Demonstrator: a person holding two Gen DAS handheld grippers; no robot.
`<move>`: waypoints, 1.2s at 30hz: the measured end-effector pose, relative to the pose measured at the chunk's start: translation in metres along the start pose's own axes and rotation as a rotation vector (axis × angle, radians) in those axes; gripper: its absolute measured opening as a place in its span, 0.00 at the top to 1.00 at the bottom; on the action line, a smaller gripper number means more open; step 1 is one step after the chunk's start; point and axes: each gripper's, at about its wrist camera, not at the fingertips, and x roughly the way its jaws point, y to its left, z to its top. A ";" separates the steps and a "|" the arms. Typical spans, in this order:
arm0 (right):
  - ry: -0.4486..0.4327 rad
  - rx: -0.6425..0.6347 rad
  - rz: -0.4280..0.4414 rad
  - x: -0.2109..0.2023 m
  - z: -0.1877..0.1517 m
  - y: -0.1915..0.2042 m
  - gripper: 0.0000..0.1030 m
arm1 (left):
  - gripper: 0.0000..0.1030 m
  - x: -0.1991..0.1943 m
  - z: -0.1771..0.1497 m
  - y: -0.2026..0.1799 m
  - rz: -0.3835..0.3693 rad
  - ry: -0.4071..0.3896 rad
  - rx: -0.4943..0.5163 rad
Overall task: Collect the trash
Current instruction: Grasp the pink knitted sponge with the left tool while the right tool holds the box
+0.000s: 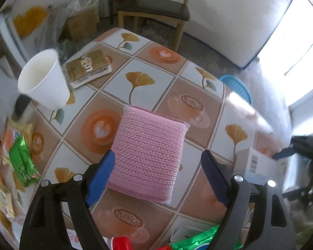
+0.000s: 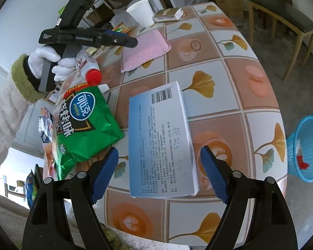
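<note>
My left gripper (image 1: pixel 158 166) is open above a pink knitted sponge pad (image 1: pixel 148 154), with the pad between its fingers. It also shows in the right wrist view (image 2: pixel 144 46), where the left gripper (image 2: pixel 133 41) hovers over its left end. My right gripper (image 2: pixel 159 166) is open around the near end of a white and blue printed box (image 2: pixel 160 141) lying flat on the table. The box shows in the left wrist view (image 1: pixel 254 164) at the right table edge. A blue trash basket (image 2: pixel 306 148) stands on the floor to the right.
A white paper cup (image 1: pixel 43 79), a brown packet (image 1: pixel 87 66), a green snack bag (image 2: pixel 83 125), a red-capped bottle (image 2: pixel 89 70) and several small wrappers (image 1: pixel 20 150) lie on the tiled tablecloth (image 2: pixel 229 83). A wooden chair (image 1: pixel 156 14) stands behind the table.
</note>
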 end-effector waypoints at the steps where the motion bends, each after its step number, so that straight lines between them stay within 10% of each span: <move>1: 0.003 -0.010 -0.010 0.001 0.000 0.002 0.25 | 0.20 0.002 0.000 -0.002 0.013 0.007 0.015; 30: 0.049 -0.105 -0.165 0.030 0.008 0.020 0.33 | 0.22 0.031 0.007 -0.019 0.160 0.071 0.127; 36: 0.041 -0.086 -0.172 0.030 0.010 0.019 0.33 | 0.39 0.030 0.010 -0.019 0.188 0.071 0.119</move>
